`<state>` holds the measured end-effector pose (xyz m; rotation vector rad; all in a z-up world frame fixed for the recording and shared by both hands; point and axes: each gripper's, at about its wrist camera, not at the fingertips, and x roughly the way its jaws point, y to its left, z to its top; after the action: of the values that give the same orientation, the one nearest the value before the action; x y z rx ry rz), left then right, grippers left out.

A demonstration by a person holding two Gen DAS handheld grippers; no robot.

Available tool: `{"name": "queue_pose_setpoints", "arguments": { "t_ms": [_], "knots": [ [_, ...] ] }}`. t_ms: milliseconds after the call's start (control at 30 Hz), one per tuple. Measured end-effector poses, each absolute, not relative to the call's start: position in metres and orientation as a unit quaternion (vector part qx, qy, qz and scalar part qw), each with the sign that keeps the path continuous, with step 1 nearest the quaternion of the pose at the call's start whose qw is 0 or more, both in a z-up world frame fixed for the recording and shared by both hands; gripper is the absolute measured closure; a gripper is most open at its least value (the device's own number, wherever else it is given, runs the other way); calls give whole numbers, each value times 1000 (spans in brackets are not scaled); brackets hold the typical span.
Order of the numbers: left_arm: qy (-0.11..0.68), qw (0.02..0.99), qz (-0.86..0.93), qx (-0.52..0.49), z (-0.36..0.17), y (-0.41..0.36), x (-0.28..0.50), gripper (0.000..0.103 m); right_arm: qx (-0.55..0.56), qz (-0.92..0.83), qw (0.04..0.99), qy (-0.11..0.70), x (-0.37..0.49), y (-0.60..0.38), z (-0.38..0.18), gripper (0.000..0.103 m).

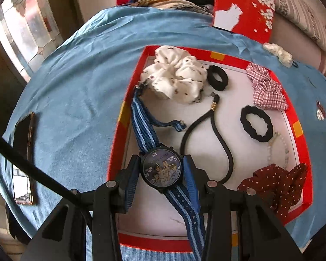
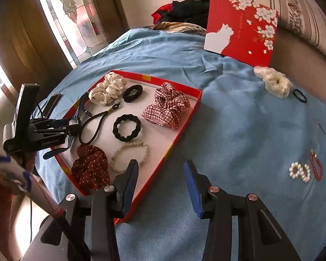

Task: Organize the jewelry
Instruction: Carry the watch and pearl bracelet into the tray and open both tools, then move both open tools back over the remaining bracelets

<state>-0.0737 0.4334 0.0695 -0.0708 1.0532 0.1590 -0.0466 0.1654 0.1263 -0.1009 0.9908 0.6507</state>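
Here, a cartoon-faced wristwatch (image 1: pixel 162 167), its dial numbered 12 and 3, is clamped by the left gripper (image 1: pixel 162 169) over the red tray (image 1: pixel 302 152). The right gripper (image 2: pixel 160 182) is held parted and empty; the print on the left gripper's side cannot be made out.

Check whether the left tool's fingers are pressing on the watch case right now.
Cannot tell. In the left wrist view the watch sits between the left tool fingers, close on both sides, but neither view plainly shows contact or a gap.

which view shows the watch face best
Left wrist view: the watch sits face-up and close between the left gripper fingers, cartoon dial readable. Right wrist view shows only a glimpse of it behind that gripper.
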Motion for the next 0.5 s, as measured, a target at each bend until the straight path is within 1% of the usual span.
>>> {"name": "queue_pose_setpoints", "arguments": {
  "t_ms": [67, 133, 300, 500],
  "knots": [
    [498, 863, 82, -39, 73, 435, -76, 62, -43, 304, 829, 467, -48, 159, 127, 56],
    [493, 865, 84, -47, 79, 437, -81, 53, -41, 298, 832, 465, -49, 151, 129, 55],
    [470, 875, 97, -64, 105, 432, -102, 48, -29, 274, 846, 456, -52, 113, 137, 50],
    [441, 886, 109, -87, 142, 399, -137, 44, 19, 210, 863, 459, -52, 26, 137, 48]
  ]
}}
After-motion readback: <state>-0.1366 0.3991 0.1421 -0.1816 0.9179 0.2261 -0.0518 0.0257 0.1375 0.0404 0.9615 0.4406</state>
